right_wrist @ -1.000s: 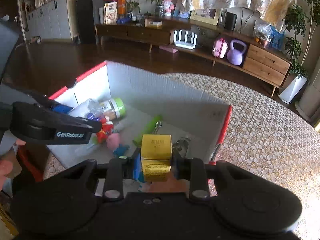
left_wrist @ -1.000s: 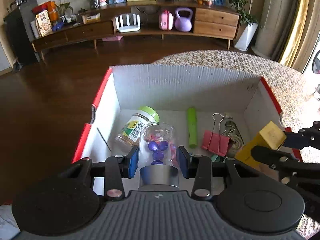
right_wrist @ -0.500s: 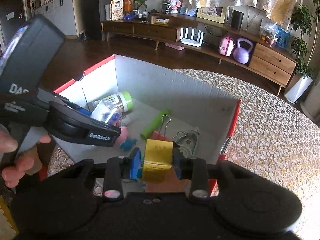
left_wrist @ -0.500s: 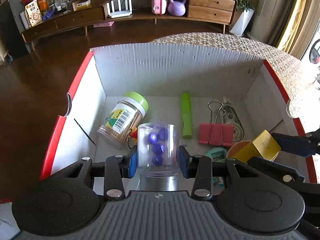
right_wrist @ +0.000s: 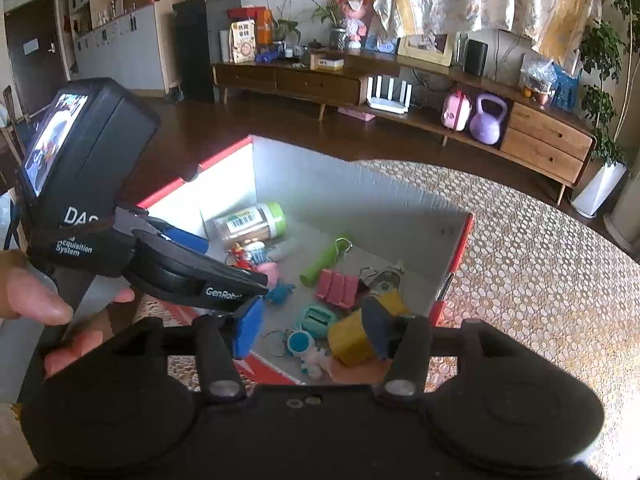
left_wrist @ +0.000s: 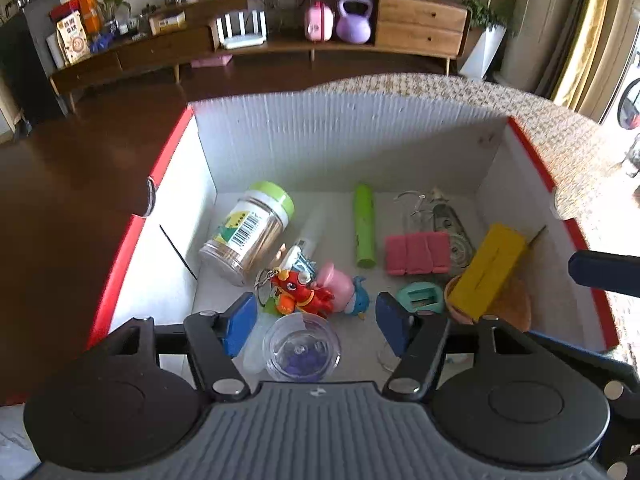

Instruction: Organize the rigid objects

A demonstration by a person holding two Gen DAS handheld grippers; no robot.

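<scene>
The left tongs (left_wrist: 316, 322) hang with their blue pads spread wide apart and gripping nothing, pointing steeply down. The right tongs (right_wrist: 314, 326) are likewise spread wide, angled down. A bare hand (right_wrist: 44, 304) grips the left handle.

Purple kettlebell (left_wrist: 354, 20), perhaps wooden sideboard (left_wrist: 420, 26).

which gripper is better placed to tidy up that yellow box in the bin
Right. The right hand-held gripper is open directly over the yellow box, which leans tilted in the bin's right corner. The left hand-held gripper hovers open above the clear jar.
</scene>
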